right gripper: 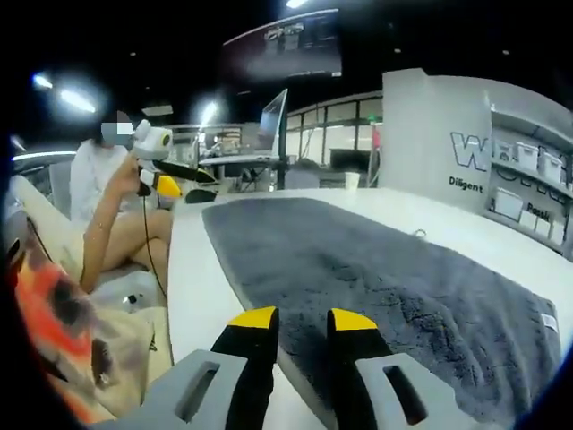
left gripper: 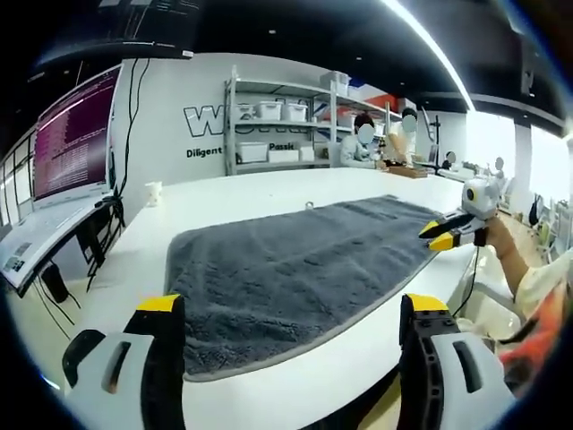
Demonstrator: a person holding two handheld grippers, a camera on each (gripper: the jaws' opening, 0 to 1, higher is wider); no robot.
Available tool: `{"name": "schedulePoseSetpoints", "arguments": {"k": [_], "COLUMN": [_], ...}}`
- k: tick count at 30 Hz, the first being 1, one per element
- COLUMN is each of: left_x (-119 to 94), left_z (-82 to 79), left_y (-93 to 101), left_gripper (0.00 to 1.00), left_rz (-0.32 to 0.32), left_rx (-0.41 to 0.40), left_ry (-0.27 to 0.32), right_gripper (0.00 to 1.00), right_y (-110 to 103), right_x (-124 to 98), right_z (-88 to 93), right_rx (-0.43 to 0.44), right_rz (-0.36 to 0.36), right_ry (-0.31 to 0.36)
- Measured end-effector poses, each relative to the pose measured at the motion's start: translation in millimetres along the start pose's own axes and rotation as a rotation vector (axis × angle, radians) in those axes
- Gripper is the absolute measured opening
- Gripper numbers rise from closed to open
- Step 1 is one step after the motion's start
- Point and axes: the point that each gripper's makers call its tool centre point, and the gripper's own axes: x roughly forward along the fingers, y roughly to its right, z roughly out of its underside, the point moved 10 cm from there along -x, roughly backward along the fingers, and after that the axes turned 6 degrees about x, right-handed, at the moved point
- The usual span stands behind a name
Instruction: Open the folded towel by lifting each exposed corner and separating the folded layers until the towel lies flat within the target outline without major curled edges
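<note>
A grey towel (left gripper: 295,260) lies spread flat on the white table (left gripper: 269,188), with no folded layer showing. My left gripper (left gripper: 294,309) hovers over the towel's near edge with its jaws wide apart and nothing between them. My right gripper (left gripper: 436,235) is held in a hand by the towel's right end. In the right gripper view the towel (right gripper: 376,269) stretches away from my right gripper (right gripper: 302,321), whose yellow-tipped jaws stand a narrow gap apart over the towel's edge, holding nothing. At the far end a hand holds up the left gripper (right gripper: 179,182).
A shelf with white bins (left gripper: 277,125) stands behind the table, where people sit (left gripper: 363,134). A large monitor (left gripper: 72,139) is at the left, and a small white object (left gripper: 154,193) sits near the table's far left. A person's leg (right gripper: 125,242) is beside the table edge (right gripper: 192,260).
</note>
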Motion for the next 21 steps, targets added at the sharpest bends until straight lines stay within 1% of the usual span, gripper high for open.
{"name": "schedulePoseSetpoints", "arguments": {"k": [3,5,6,8,10,12,21], "left_x": [1,2,2,2,2,2,1], "left_z": [0.7,2.2,2.5,2.6,2.7,2.7,3.9], "left_y": [0.6,1.8,1.4,1.9,2.9,3.6,4.2], "left_gripper": [0.98,0.98,0.98,0.98,0.98,0.98,0.97], "left_rz": [0.000,0.000,-0.002,-0.002,0.001,0.002,-0.003], "left_rx": [0.001,0.004,0.004,0.004,0.002,0.005,0.008], "left_ry": [-0.006,-0.016,-0.019,-0.019,-0.017,-0.019,-0.028], "right_gripper": [0.08,0.08,0.09,0.08,0.08,0.07,0.04], "right_y": [2,2,3,3,2,0,-5], "right_x": [1,1,2,2,1,0,-2], "right_z": [2.8,9.2,11.0,10.2,10.1,10.1,10.1], "right_rx": [0.006,0.025,0.029,0.038,0.029,-0.001,-0.021], "right_rz": [0.014,0.008,0.006,0.006,0.004,-0.004,-0.029], "right_ry": [-0.031,-0.093,-0.099,-0.083,-0.091,-0.100,-0.116]}}
